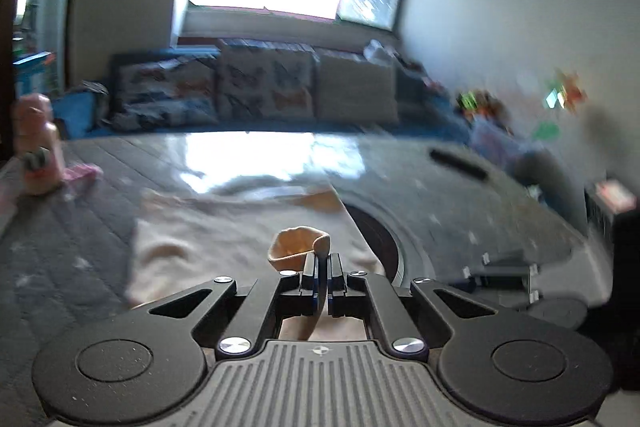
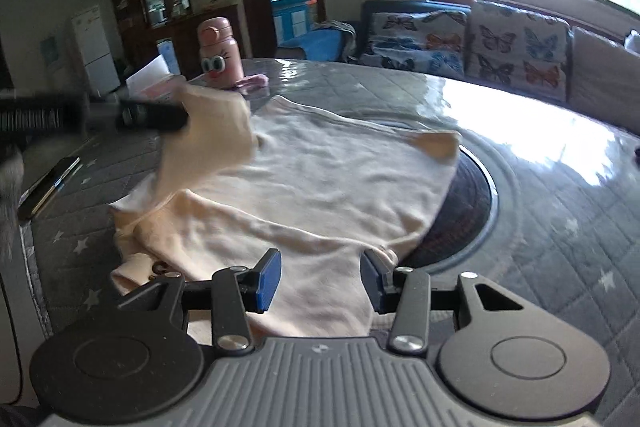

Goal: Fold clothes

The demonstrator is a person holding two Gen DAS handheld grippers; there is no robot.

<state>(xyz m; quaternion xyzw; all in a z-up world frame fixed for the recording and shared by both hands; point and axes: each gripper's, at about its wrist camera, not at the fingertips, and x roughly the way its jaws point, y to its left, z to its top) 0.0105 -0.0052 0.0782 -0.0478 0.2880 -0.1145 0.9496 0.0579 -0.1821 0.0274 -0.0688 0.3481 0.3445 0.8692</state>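
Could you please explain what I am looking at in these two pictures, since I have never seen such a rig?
A person holds a two-finger gripper in each hand; a camera on each looks along its fingers. In the left camera's picture, the left gripper is shut on a fold of the cream garment. The right camera's picture shows the right gripper open, low over the same garment, spread on a grey quilted table. The left gripper appears there too, lifting a corner. A pink bottle and a phone also lie on the table.
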